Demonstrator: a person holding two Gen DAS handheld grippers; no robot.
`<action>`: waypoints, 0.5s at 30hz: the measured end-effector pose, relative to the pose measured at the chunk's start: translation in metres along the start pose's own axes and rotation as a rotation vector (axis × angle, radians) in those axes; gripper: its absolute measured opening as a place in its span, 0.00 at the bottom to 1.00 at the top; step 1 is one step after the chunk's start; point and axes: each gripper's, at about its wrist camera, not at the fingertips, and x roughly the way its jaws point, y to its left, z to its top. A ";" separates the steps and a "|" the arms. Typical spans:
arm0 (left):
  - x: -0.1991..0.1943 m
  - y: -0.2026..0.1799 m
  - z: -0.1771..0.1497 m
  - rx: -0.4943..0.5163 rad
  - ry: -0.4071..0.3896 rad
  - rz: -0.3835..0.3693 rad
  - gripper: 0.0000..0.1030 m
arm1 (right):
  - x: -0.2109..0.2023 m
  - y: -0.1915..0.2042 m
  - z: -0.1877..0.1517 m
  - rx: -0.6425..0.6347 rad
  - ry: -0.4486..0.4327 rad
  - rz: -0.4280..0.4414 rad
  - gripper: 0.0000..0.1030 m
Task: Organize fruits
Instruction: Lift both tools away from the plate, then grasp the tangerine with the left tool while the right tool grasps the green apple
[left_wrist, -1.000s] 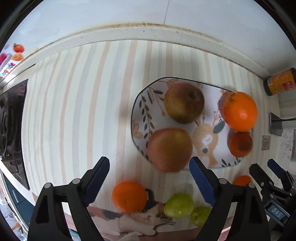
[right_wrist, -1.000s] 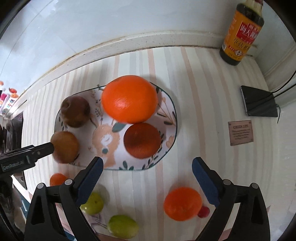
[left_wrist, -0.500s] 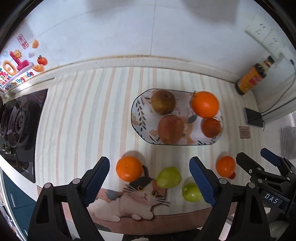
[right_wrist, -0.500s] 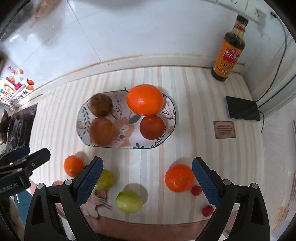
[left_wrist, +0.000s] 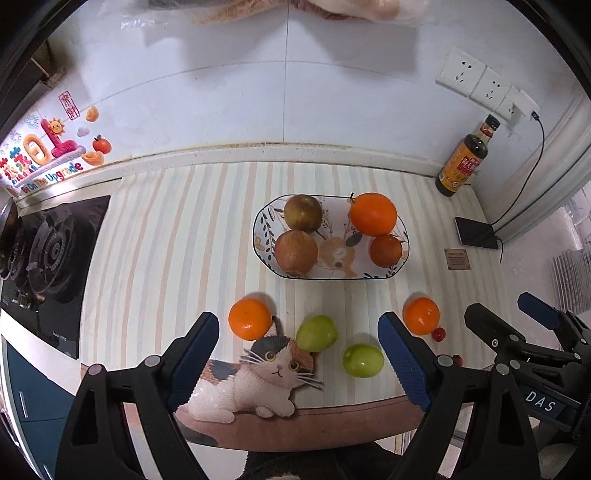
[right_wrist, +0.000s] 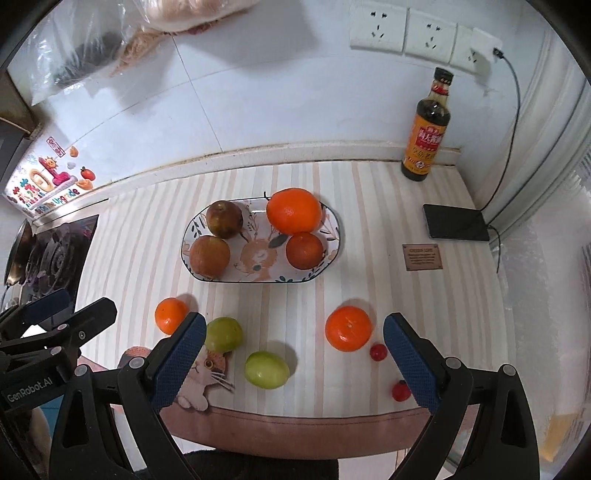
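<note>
We have drawn both tools back and up from the plate (left_wrist: 402, 236). A second ago the left tool (left_wrist: 297, 360) hung close over the two apples, and the right tool (right_wrist: 293, 356) close over the big orange (right_wrist: 293, 211). Now each view takes in the whole striped surface (right_wrist: 369, 288), the loose fruit at its near edge, the sauce bottle (right_wrist: 424, 133) and the wall sockets (left_wrist: 476, 79).

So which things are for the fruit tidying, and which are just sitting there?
For the job: plate with two apples and two oranges; loose tangerines, green fruits, small red fruits; left hand-held gripper and right hand-held gripper, both open.

Just lying about: sauce bottle, phone, small sign, stove.
</note>
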 end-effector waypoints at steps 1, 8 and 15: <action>-0.002 -0.001 -0.001 0.001 -0.005 -0.001 0.86 | -0.003 0.000 -0.002 0.001 -0.004 0.000 0.96; -0.011 -0.005 -0.009 -0.001 -0.021 -0.006 0.86 | -0.026 -0.006 -0.011 0.022 -0.045 0.013 0.96; 0.011 0.005 -0.009 -0.026 0.012 0.046 0.97 | -0.003 -0.014 -0.014 0.028 0.013 0.097 0.96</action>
